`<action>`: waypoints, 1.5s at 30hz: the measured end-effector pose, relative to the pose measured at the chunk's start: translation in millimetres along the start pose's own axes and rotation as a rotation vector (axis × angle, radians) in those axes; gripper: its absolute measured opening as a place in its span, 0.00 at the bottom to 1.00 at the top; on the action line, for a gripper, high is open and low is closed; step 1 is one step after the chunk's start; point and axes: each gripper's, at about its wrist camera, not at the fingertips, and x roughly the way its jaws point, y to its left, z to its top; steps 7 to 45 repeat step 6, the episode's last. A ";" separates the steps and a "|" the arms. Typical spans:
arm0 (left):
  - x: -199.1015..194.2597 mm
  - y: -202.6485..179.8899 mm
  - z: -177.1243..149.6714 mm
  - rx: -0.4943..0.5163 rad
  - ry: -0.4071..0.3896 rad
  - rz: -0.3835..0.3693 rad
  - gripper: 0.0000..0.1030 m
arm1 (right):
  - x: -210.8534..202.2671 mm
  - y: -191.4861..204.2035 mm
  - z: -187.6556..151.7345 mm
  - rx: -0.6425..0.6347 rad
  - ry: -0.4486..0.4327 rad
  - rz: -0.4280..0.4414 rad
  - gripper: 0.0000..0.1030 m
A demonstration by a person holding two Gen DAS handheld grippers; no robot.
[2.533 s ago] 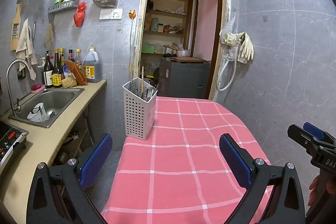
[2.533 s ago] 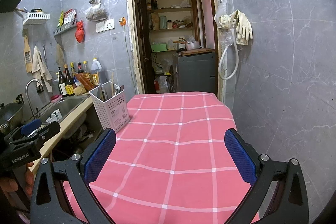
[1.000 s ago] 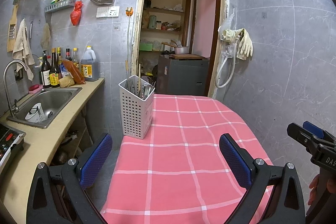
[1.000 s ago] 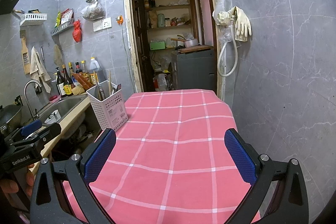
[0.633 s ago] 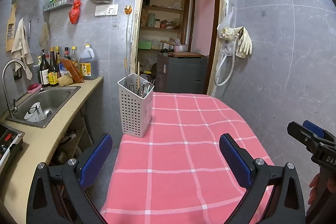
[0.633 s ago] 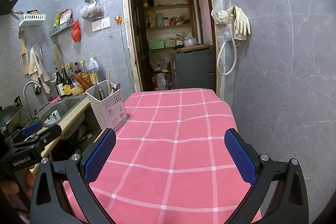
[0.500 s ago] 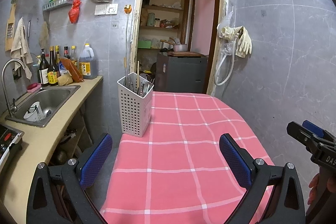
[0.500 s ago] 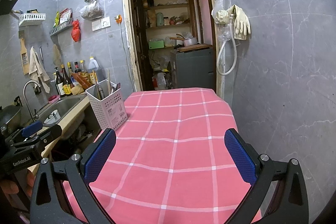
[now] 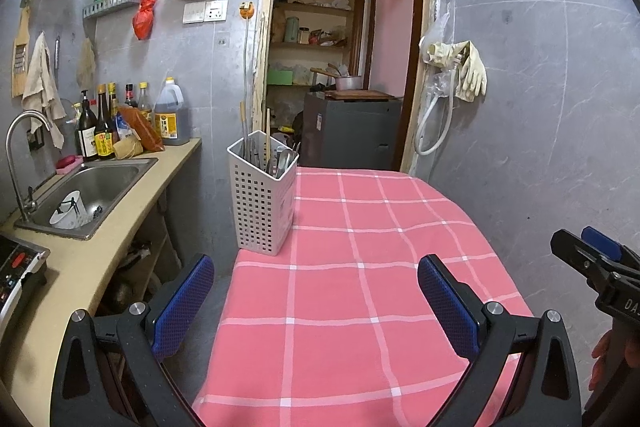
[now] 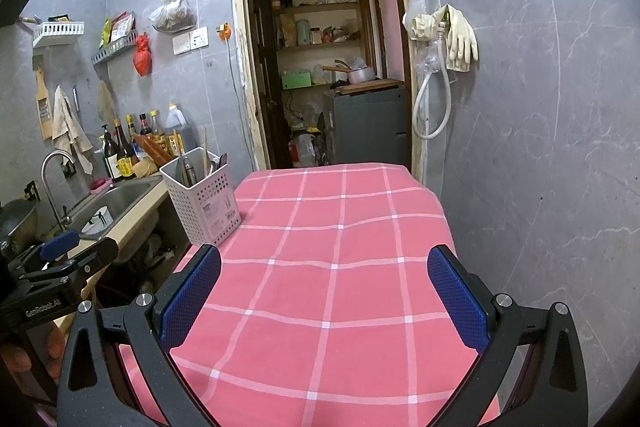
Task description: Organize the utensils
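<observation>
1. Pink checked cloth (image 9: 340, 267) covered the worktop, which ran from the near edge toward an open doorway (image 9: 344, 67) in a grey-tiled kitchen.
2. Along the left wall ran a beige counter (image 9: 100, 259) with a steel sink (image 9: 96, 187) and a curved tap (image 9: 20, 139); bottles (image 9: 104, 123) and a large oil jug (image 9: 170, 115) stood at its far end.
3. Wall racks, a red bag (image 9: 144, 15) and a towel (image 9: 40, 87) hung above the counter, and pale rubber gloves (image 9: 466, 67) with a looped hose hung on the right wall beside the doorway.
4. Beyond the doorway stood shelves and a dark cabinet (image 9: 352, 131) with a pot on top.
5. The white perforated utensil holder (image 9: 262, 203) stood upright at the worktop's far left edge, with chopsticks, spoons and other utensils (image 9: 276, 155) standing in it.
6. Nothing else lay on the cloth between the holder and the near edge.
7. The left hand-held gripper (image 9: 316, 301) hovered over the near left part of the worktop, its blue pads spread wide and gripping nothing.
8. The right hand-held gripper (image 10: 324, 293) hovered over the near middle, likewise spread wide and empty.
9. Each one showed at the edge of the other's view, with fingertips of the person's hand (image 10: 24, 351) below it.
</observation>
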 end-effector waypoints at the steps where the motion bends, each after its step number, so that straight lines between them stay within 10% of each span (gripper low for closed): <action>1: 0.8 1.4 -0.1 -0.001 0.004 0.002 1.00 | 1.7 -1.2 -0.9 0.001 0.003 -0.002 0.99; 45: 7.3 7.2 0.4 -0.006 0.024 0.009 1.00 | 6.7 0.5 -3.0 0.011 0.025 -0.008 0.99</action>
